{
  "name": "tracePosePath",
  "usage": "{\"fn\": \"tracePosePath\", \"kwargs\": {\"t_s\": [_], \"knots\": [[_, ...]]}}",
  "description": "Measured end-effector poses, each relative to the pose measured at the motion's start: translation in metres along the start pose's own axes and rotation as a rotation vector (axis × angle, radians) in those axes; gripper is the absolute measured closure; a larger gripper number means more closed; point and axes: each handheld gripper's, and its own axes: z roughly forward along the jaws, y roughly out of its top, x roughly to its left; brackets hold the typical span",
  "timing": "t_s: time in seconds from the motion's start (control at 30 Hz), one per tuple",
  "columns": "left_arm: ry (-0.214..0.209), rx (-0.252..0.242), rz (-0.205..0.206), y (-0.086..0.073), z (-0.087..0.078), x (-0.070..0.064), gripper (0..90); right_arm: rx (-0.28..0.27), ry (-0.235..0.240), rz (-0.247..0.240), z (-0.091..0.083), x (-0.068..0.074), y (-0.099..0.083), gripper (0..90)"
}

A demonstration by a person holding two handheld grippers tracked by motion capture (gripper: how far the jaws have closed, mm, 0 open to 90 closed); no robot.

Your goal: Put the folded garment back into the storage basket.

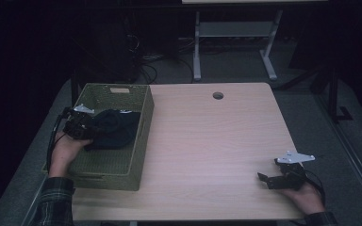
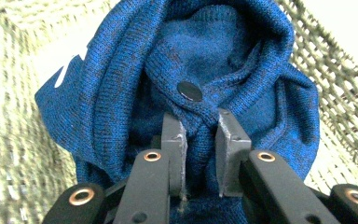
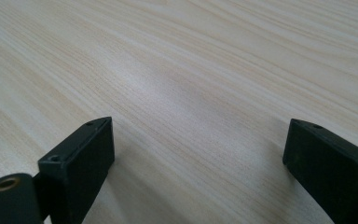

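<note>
A dark blue knitted garment [image 1: 115,129] lies bunched inside a woven olive basket [image 1: 141,141] on the left of the table. My left gripper [image 1: 86,130] reaches into the basket from its left side. In the left gripper view a fold of the blue knit [image 2: 200,135], just below a black button [image 2: 189,90], is pinched between the jaws of that gripper [image 2: 200,123]. My right gripper [image 1: 269,180] rests near the table's front right corner, and in the right gripper view it [image 3: 198,140] stands open over bare wood.
The light wooden table [image 1: 217,141] has a round cable hole [image 1: 218,95] near its far edge. Beyond the table, a white desk frame [image 1: 235,42] and cables lie on the dark floor. The basket has a handle slot [image 1: 119,90] in its far wall.
</note>
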Motion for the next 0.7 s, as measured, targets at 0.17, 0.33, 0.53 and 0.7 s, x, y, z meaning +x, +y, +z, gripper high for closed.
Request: {"fn": "tracePosePath", "kwargs": {"t_s": [0.17, 0.33, 0.53, 0.7], "knots": [[-0.009, 0.017, -0.016, -0.005, 0.009, 0.001, 74.8, 0.000, 0.000, 0.001, 0.000, 0.000, 0.000, 8.5], [-0.023, 0.024, -0.019, -0.008, 0.014, 0.001, 72.9, 0.000, 0.000, 0.001, 0.000, 0.000, 0.000, 8.5], [-0.037, 0.027, -0.032, -0.011, 0.014, 0.002, 64.9, 0.000, 0.000, 0.001, 0.000, 0.000, 0.000, 8.5], [-0.029, 0.010, -0.038, -0.010, 0.005, 0.002, 50.0, 0.000, 0.000, 0.000, 0.000, 0.000, 0.000, 8.5]]}}
